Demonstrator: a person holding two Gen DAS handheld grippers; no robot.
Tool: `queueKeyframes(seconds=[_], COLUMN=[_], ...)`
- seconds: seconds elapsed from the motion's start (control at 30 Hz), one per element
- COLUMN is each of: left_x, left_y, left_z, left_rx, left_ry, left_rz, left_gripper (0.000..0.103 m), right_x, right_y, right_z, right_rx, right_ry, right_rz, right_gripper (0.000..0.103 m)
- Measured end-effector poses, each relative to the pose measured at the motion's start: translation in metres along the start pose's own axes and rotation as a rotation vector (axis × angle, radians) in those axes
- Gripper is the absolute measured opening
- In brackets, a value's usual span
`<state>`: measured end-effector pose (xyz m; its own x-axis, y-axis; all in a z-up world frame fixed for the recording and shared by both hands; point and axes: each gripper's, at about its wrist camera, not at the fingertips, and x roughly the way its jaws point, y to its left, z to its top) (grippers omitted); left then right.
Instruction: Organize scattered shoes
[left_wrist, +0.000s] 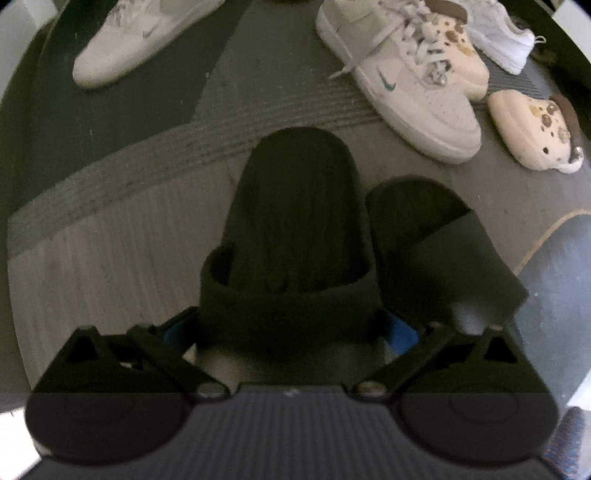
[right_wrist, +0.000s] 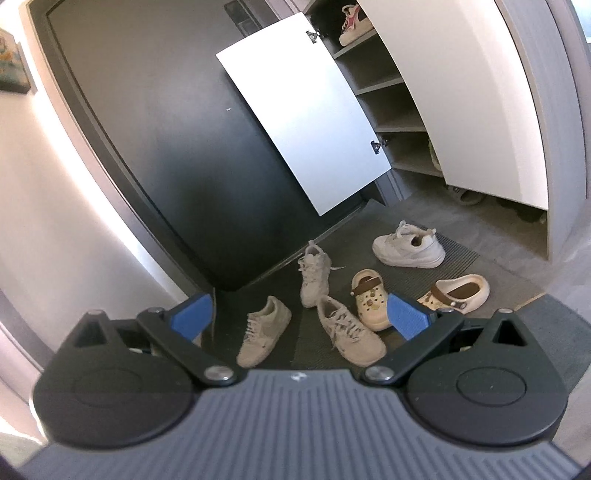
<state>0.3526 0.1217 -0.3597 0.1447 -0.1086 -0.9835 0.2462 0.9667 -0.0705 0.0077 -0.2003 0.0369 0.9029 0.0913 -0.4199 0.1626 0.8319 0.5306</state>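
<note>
The likeliest trouble was judged to lie with the pair of black rubber slides on the pale ribbed mat (left_wrist: 92, 266). The nearer black slide (left_wrist: 295, 236) was seen with its broad strap between the blue pads of the left gripper (left_wrist: 291, 328), and the second black slide (left_wrist: 436, 240) lay just beside it, its strap almost against the first. If the jaws were closed there, the neighbouring strap could be caught or nudged, and the pair would be knocked out of line. If the gripper were lifted without care, the soft strap might drag on a pad and the slide be tipped or pulled askew.

A further risk was judged from the clutter ahead: the white lace-up sneaker with a green swoosh (left_wrist: 402, 92) lay against the cream clog studded with brown charms (left_wrist: 454, 51), with a second cream clog (left_wrist: 539, 133) close by, so a sweeping move could scatter them further.

The left gripper's jaws were seen spread wide, one on either side of the strap; whether the pads pressed on it could not be told, as the strap hid most of them. The right gripper (right_wrist: 299, 317) was held well above the floor with its blue pads wide apart and nothing between them, the loose sneakers and clogs lying well below, before the open white shoe cabinet (right_wrist: 384, 92).
</note>
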Motion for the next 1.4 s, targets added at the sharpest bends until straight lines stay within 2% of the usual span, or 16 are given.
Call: queueKeyframes(seconds=[0.13, 0.23, 0.37, 0.5, 0.57, 0.63, 0.73, 0.8, 0.87, 0.97, 1.07, 1.17, 1.23, 1.4], left_x=[-0.022, -0.05, -0.11, -0.202, -0.233, -0.286, -0.346, -0.374, -0.413, -0.45, -0.467, -0.473, -0.475, -0.463], left_y=[-0.001, -0.006, -0.015, -0.037, -0.047, -0.063, -0.08, -0.088, -0.094, -0.102, -0.108, -0.109, -0.108, -0.103], left_z=[0.0, 0.004, 0.011, 0.018, 0.02, 0.026, 0.028, 0.026, 0.019, -0.001, -0.018, -0.025, -0.029, -0.046], left_rx=[0.002, 0.013, 0.06, 0.14, 0.161, 0.21, 0.258, 0.279, 0.316, 0.343, 0.333, 0.341, 0.354, 0.329], left_ry=[-0.023, -0.112, -0.305, -0.553, -0.614, -0.709, -0.81, -0.842, -0.857, -0.922, -0.952, -0.919, -0.91, -0.962], left_rz=[-0.029, -0.033, -0.038, -0.077, -0.069, -0.049, -0.039, -0.046, -0.09, -0.073, -0.026, -0.042, -0.046, -0.045], left_gripper=[0.1, 0.1, 0.1, 0.101, 0.101, 0.101, 0.103, 0.103, 0.103, 0.103, 0.103, 0.103, 0.103, 0.103], right_x=[0.003, 0.007, 0.012, 0.012, 0.012, 0.014, 0.023, 0.027, 0.031, 0.041, 0.066, 0.09, 0.101, 0.13], right_y=[0.003, 0.005, 0.009, 0.013, 0.01, 0.005, 0.002, 0.001, 0.001, 0.003, 0.005, 0.016, 0.028, 0.055], right_z=[0.003, 0.003, 0.002, -0.001, -0.003, -0.005, -0.004, -0.003, -0.004, -0.005, -0.014, -0.032, -0.044, -0.067], right_rx=[-0.023, -0.032, -0.035, -0.026, 0.018, 0.07, 0.124, 0.136, 0.137, 0.124, 0.163, 0.165, 0.126, -0.012], right_ry=[-0.002, -0.001, 0.008, -0.009, -0.023, -0.036, -0.048, -0.058, -0.066, -0.065, 0.005, 0.112, 0.146, 0.209], right_rz=[0.002, -0.003, -0.012, -0.024, -0.024, -0.065, -0.116, -0.126, -0.153, -0.178, -0.191, -0.167, -0.16, -0.161], right_gripper=[0.103, 0.103, 0.103, 0.103, 0.103, 0.103, 0.103, 0.103, 0.103, 0.103, 0.103, 0.103, 0.103, 0.103])
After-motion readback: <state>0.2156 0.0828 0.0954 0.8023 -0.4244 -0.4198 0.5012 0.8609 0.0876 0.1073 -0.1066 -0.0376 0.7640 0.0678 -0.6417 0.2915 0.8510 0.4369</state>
